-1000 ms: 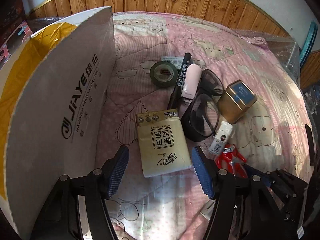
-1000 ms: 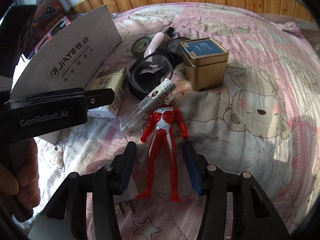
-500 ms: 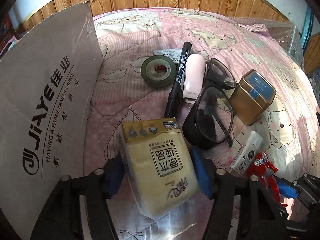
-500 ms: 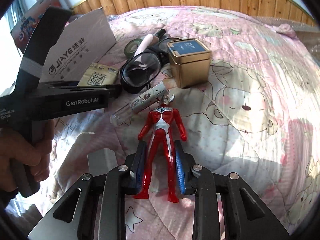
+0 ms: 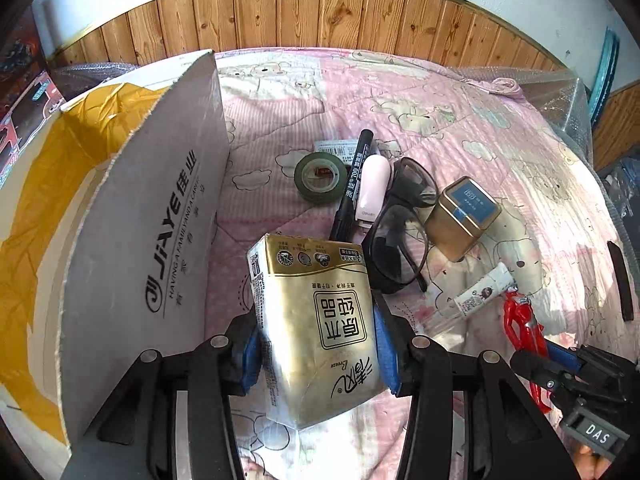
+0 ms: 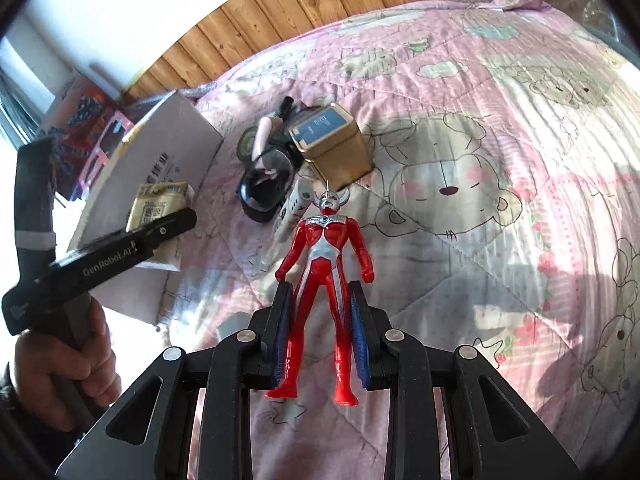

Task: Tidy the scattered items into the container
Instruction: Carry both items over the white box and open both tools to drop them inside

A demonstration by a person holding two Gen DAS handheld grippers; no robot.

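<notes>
My left gripper is shut on a gold tissue pack, held clear of the pink quilt beside the flap of a cardboard box with yellow lining. My right gripper is shut on the legs of a red toy figure, lifted above the bed. Still lying on the quilt are a green tape roll, a black marker, a pink stapler, black goggles, a gold tin and a small white tube. The red figure also shows in the left wrist view.
A wooden panelled wall runs behind the bed. Colourful boxes stand beyond the cardboard box. A person's hand holds the left gripper's handle. Bubble wrap lies at the bed's far right corner.
My left gripper shut on the tissue pack and lifted it. My right gripper shut on the red figure's legs and raised it off the quilt.
</notes>
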